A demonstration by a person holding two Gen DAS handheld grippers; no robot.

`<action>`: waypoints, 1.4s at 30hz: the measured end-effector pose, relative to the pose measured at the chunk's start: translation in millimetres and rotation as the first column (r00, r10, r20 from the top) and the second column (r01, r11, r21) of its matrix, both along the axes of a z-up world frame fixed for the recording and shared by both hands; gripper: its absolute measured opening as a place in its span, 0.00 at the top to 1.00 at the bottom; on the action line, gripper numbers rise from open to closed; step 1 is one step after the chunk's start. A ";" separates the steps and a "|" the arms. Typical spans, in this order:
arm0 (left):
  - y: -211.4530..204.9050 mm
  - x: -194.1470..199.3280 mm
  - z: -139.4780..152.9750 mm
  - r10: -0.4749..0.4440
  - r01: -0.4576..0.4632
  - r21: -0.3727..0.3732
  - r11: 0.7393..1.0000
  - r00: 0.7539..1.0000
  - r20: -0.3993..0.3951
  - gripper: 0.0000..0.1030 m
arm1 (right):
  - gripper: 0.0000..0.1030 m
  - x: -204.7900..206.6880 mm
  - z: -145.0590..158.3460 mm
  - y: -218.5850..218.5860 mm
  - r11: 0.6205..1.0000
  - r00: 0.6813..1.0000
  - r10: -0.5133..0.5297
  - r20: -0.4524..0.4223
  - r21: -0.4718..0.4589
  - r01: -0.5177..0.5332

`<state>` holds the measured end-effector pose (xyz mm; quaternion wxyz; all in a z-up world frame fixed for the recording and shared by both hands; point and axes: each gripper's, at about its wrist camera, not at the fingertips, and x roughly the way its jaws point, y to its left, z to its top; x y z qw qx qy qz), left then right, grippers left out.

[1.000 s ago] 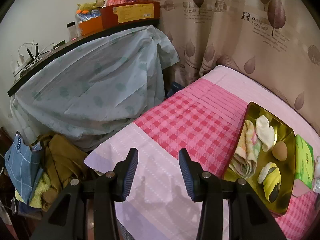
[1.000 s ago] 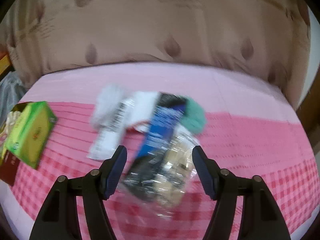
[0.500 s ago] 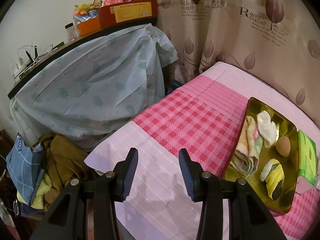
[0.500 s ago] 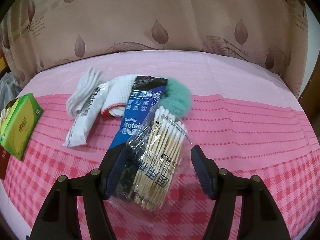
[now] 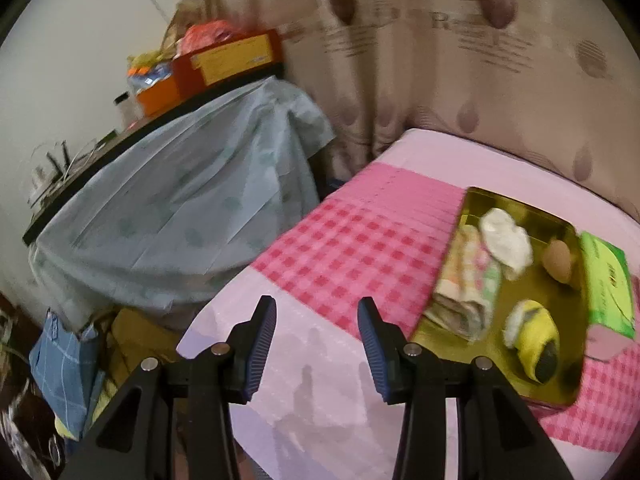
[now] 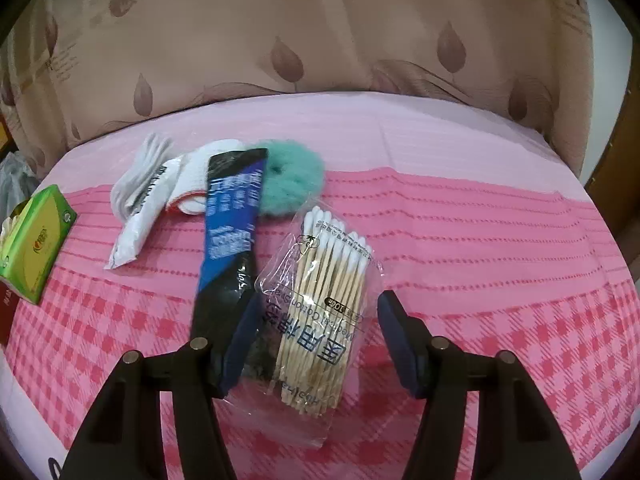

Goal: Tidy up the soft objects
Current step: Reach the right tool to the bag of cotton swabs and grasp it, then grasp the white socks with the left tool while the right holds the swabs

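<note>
In the right wrist view my right gripper [image 6: 318, 326] is open, its jaws on either side of a clear bag of cotton swabs [image 6: 320, 292] lying on the pink checked bed. Beside the bag lie a blue and black packet [image 6: 228, 236], a green fluffy puff [image 6: 290, 180], a white sock [image 6: 138, 172] and a white sachet [image 6: 138, 228]. In the left wrist view my left gripper [image 5: 316, 336] is open and empty over the bed's near edge. A gold tray [image 5: 560, 348] to its right holds a folded towel [image 5: 466, 292], a white cloth [image 5: 506, 242], a beige sponge [image 5: 560, 262] and a yellow plush [image 5: 532, 336].
A green tissue box [image 6: 34, 244] lies left of the pile and right of the tray [image 5: 606, 284]. A curtain [image 6: 320, 40] hangs behind the bed. A covered table [image 5: 180, 208] with boxes stands left of the bed, with bags and clothes [image 5: 64, 360] on the floor.
My right gripper has moved forward and down over the pile, so the cotton swab bag now sits between its jaws. My left gripper's view has shifted slightly, with the tray a little closer.
</note>
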<state>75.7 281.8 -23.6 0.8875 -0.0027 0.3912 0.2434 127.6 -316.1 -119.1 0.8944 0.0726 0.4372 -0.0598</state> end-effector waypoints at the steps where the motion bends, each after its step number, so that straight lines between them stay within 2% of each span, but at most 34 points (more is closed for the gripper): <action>1: -6.9 0.2 0.8 -0.022 0.022 -0.001 1.000 1.000 0.003 0.58 | 0.44 -2.4 -1.0 -5.1 1.000 1.000 -0.005 -0.006 0.011 0.005; 7: -54.6 12.1 0.8 -0.153 0.153 -0.019 0.988 0.988 -0.009 0.58 | 0.45 -9.2 -12.8 -25.4 1.000 0.999 -0.028 -0.033 -0.005 0.028; 13: -117.9 32.6 2.6 -0.317 0.314 -0.073 0.946 0.948 -0.019 0.58 | 0.43 -5.0 -15.0 -28.3 1.000 1.000 -0.021 -0.019 -0.002 0.021; 15: -141.8 41.8 4.2 -0.374 0.370 -0.109 0.923 0.927 -0.020 0.58 | 0.46 -3.7 -14.6 -27.7 1.000 1.000 -0.020 -0.016 -0.003 0.020; 18: -173.4 53.7 5.0 -0.441 0.433 -0.147 0.889 0.897 -0.022 0.58 | 0.65 -2.3 -13.2 -30.2 1.000 1.000 -0.028 -0.013 -0.013 0.027; 21: -209.4 65.9 3.3 -0.504 0.494 -0.164 0.854 0.863 -0.027 0.58 | 0.78 -2.6 -12.3 -34.9 0.999 0.999 -0.036 -0.012 -0.019 0.036; 22: -222.5 70.2 2.2 -0.521 0.509 -0.168 0.844 0.853 -0.033 0.58 | 0.80 -2.2 -12.1 -37.4 0.999 0.999 -0.041 -0.013 -0.024 0.041; 23: -232.5 73.7 1.3 -0.536 0.523 -0.176 0.834 0.843 -0.036 0.58 | 0.81 -2.6 -11.7 -39.9 0.998 0.999 -0.047 -0.014 -0.033 0.046; 24: -246.4 78.5 -0.6 -0.567 0.551 -0.194 0.812 0.823 -0.040 0.58 | 0.81 -3.3 -11.3 -42.0 0.997 0.999 -0.051 -0.016 -0.053 0.050; 28: -283.8 91.4 -4.3 -0.640 0.612 -0.254 0.749 0.767 -0.037 0.58 | 0.81 -7.4 -11.6 -57.7 0.991 0.996 -0.091 -0.017 -0.099 0.089; 31: -313.0 102.0 -8.1 -0.684 0.649 -0.288 0.704 0.729 -0.031 0.58 | 0.81 -9.4 -12.6 -71.3 0.992 0.993 -0.116 -0.013 -0.042 0.115; 33: -333.0 110.7 -10.9 -0.712 0.671 -0.311 0.673 0.701 -0.030 0.57 | 0.81 -10.3 -12.6 -72.2 0.993 0.993 -0.115 -0.013 -0.035 0.114; 35: -350.7 119.2 -14.3 -0.727 0.681 -0.318 0.660 0.686 -0.039 0.53 | 0.81 -10.1 -12.3 -70.8 0.993 0.993 -0.114 -0.015 -0.042 0.113; 41: -405.4 147.9 -28.1 -0.761 0.699 -0.341 0.628 0.644 -0.081 0.53 | 0.80 -9.8 -12.6 -71.5 0.993 0.994 -0.113 -0.014 -0.028 0.112; 42: -412.3 152.8 -31.4 -0.761 0.697 -0.344 0.629 0.643 -0.091 0.53 | 0.80 -9.6 -12.7 -71.7 0.993 0.994 -0.112 -0.014 -0.027 0.112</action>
